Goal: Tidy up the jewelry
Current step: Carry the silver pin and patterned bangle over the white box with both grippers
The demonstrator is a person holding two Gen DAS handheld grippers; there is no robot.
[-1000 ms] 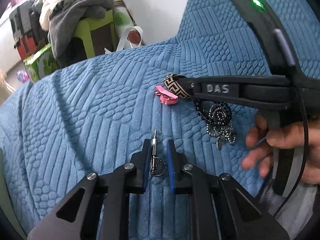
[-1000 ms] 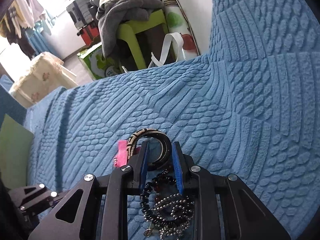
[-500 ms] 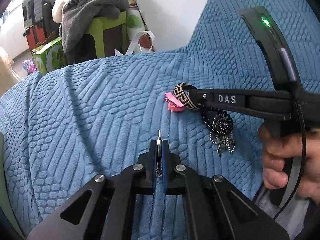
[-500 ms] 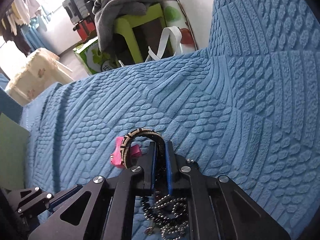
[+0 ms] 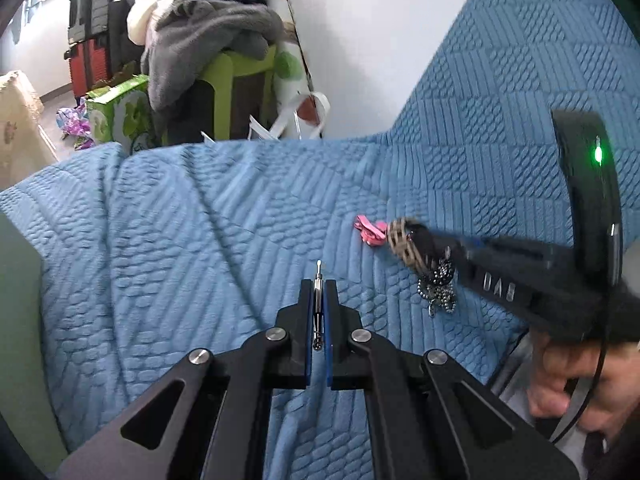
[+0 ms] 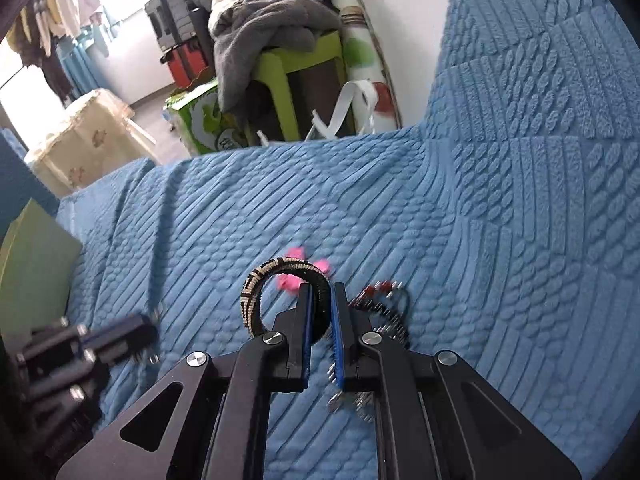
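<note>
Left gripper [image 5: 319,280] clamped on a thin metal pin [image 5: 318,292], tip sticking out past the blue pads [image 5: 308,320], held over the blue quilt [image 5: 180,240]. Right gripper [image 6: 320,292] pinched on the patterned bangle [image 6: 256,284], lifted clear of the quilt, hoop standing upright to the left of the fingers. Dark bead bracelet [image 6: 384,292] and ball chain [image 6: 352,400] dangling with it, tangled at the right finger; exact catch point not discernible. Pink clip [image 5: 370,232] lying on the quilt just beyond the bangle. From the left view: right gripper coming in from the right, blurred, chain hanging under it. Further out: green stool [image 5: 236,92] with grey clothes [image 5: 200,40] piled on top, white wall [image 5: 380,40] behind.
</note>
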